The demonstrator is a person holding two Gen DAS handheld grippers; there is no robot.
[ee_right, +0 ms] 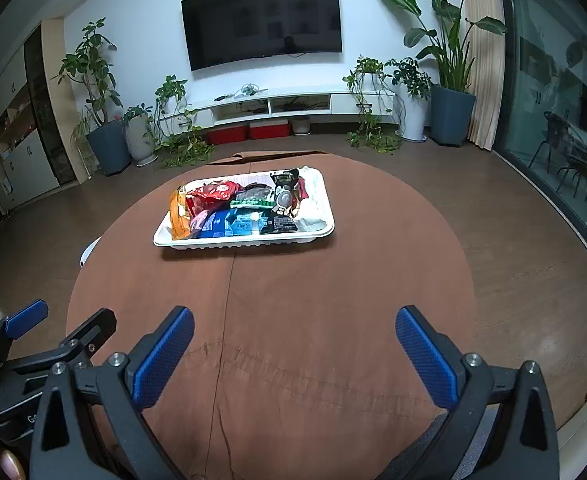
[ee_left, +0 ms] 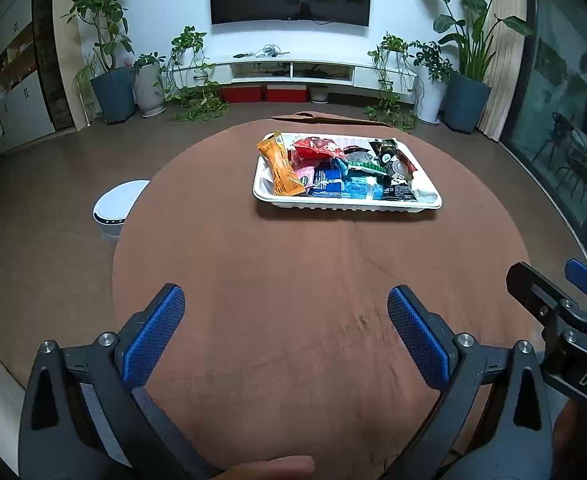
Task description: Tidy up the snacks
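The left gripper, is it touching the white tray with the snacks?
Apart. In the left wrist view, the left gripper hangs open, with a wide stretch of bare brown table between it and the white tray.

Left tool (ee_left: 285,312) spread wide, right tool (ee_right: 293,334) spread wide, side by side

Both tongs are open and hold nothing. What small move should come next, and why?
Probably move the left tongs forward toward the orange packet at the left end of the white tray. Both the left tongs and the right tongs are open and empty over the bare brown table, well short of the tray, and that packet lies on top.
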